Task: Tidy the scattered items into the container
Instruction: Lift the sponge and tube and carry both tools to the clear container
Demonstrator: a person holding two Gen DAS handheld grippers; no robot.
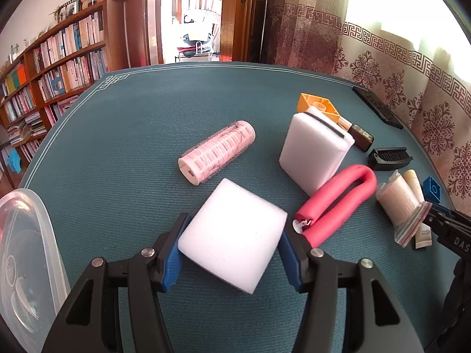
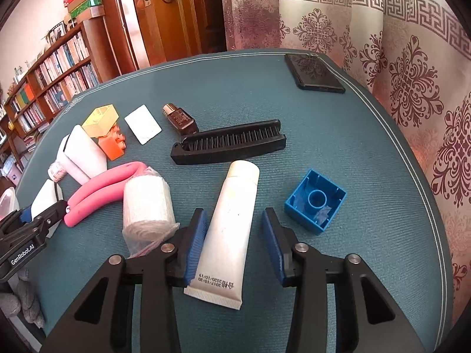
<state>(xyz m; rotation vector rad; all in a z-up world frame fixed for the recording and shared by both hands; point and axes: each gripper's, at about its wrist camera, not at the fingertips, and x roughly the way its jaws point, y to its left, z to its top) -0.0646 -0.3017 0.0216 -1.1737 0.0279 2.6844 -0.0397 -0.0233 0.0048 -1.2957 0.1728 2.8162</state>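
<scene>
Two tongs are mine. My left gripper (image 1: 232, 242) clamps a white foam block (image 1: 232, 235), soft-edged and matte, both blue ribbed pads (image 1: 173, 261) pressed against its sides above the mat. My right gripper (image 2: 232, 241) stands wide around a white tube (image 2: 226, 232): the left pad touches its flank, the right pad is clear of it. The tube lies flat, smooth plastic with a crimped end towards me.

The container (image 1: 26, 253), clear plastic with a rounded rim, sits at the left edge of my left view.

Just beside the tube lies a gauze roll (image 2: 147, 206) in a crinkled bag, and next to that a pink foam loop (image 2: 103, 188), bent double. A blue brick (image 2: 315, 203) lies hollow side up to the tube's right. Beyond the tube is a black folding brush (image 2: 229, 144) with stiff bristles, then a brown bottle (image 2: 179, 119), a thin white card (image 2: 143, 128), a yellow brick (image 2: 100, 120) resting on an orange brick (image 2: 113, 145), and a second foam block (image 1: 316, 153) propped on edge. A pink hair roller (image 1: 216, 151), cylindrical and netted, lies apart towards the middle. A black phone (image 2: 313, 72) rests near the far corner.

All this sits on a teal ribbed mat (image 1: 132, 135) with a white border line. Behind are a patterned curtain (image 2: 397, 67), a wooden door (image 2: 173, 11) and a bookshelf (image 1: 56, 58).
</scene>
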